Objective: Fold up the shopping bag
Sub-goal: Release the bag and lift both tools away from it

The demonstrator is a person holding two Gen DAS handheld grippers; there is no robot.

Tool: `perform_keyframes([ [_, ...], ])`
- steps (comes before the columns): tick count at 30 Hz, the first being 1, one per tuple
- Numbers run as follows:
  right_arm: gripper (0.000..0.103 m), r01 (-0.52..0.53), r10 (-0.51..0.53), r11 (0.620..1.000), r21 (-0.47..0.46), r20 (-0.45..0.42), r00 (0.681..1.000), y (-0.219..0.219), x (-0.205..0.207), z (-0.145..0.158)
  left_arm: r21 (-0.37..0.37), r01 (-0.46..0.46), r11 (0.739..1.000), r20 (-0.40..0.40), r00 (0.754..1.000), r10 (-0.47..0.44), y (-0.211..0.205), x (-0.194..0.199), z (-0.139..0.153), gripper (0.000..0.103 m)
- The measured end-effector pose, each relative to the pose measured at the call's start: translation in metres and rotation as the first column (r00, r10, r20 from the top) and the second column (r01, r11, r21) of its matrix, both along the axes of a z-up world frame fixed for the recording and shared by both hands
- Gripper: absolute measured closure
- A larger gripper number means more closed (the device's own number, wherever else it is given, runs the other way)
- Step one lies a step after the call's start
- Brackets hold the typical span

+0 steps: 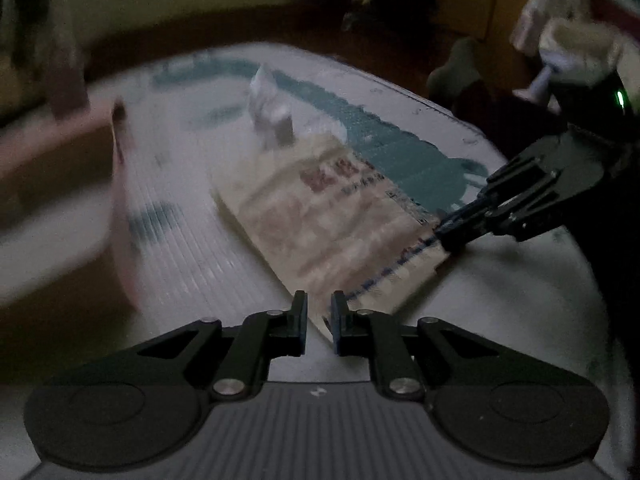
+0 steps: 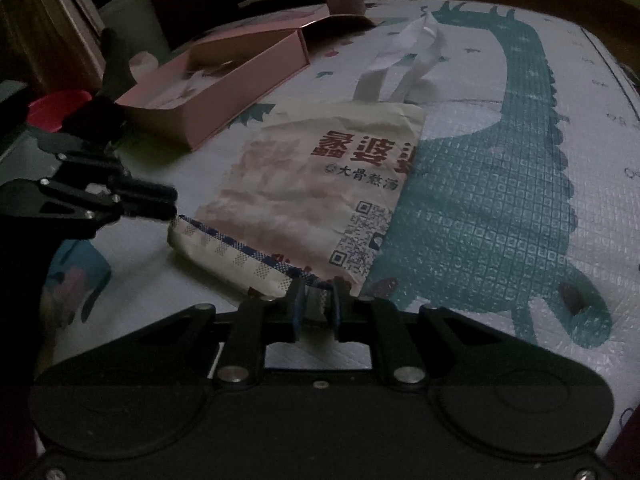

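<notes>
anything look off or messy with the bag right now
The bag is creased and lies askew on the mat; its handles stick up in a twisted loop. The near edge is curled up off the mat.

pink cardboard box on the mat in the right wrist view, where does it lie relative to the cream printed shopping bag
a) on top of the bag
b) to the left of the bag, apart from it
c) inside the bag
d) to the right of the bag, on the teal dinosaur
b: the open pink cardboard box lies on the play mat to the left of the cream printed shopping bag, with bare mat between them.
</notes>
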State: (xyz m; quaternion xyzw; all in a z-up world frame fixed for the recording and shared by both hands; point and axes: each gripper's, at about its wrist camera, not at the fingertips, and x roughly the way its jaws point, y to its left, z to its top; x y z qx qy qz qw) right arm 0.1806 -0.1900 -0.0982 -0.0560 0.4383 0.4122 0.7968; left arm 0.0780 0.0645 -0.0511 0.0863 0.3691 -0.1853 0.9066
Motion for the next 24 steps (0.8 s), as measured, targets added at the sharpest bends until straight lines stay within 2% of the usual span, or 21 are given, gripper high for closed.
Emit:
perform_keyframes([
  [3,0.095,0.011,-0.011,1.000,-0.001,-0.002,1.000,0.002,-0.002,0.001,-0.024,0.058,0.998,0.063,0.996,-0.056,-0.014,-0.002,0.006,0.090],
  [9,0.094,0.023,-0.023,1.000,0.004,-0.007,1.000,0.005,-0.004,0.001,-0.046,0.125,0.991,0.039,0.992,-0.123,-0.041,0.009,-0.015,0.090],
  [13,0.094,0.012,-0.012,1.000,-0.005,0.010,1.000,0.007,-0.007,0.002,-0.076,0.109,0.991,-0.006,0.994,-0.110,-0.046,0.017,-0.030,0.091],
  [17,0.090,0.016,-0.015,1.000,-0.019,0.035,0.999,0.006,-0.007,0.004,-0.059,0.095,0.994,-0.030,0.995,-0.097,-0.047,0.015,-0.033,0.091],
  [19,0.082,0.060,-0.057,0.998,-0.035,0.067,0.996,0.000,-0.004,0.007,-0.051,0.090,0.995,-0.025,0.996,-0.091,-0.049,0.013,-0.033,0.091],
  [22,0.083,0.133,-0.120,0.988,-0.075,0.151,0.981,-0.008,-0.005,0.015,-0.058,0.074,0.996,-0.031,0.997,-0.075,-0.049,0.011,-0.033,0.091],
  [24,0.086,0.140,-0.126,0.987,-0.072,0.178,0.976,-0.010,-0.007,0.019,-0.059,0.069,0.996,-0.032,0.997,-0.071,-0.049,0.011,-0.033,0.091],
])
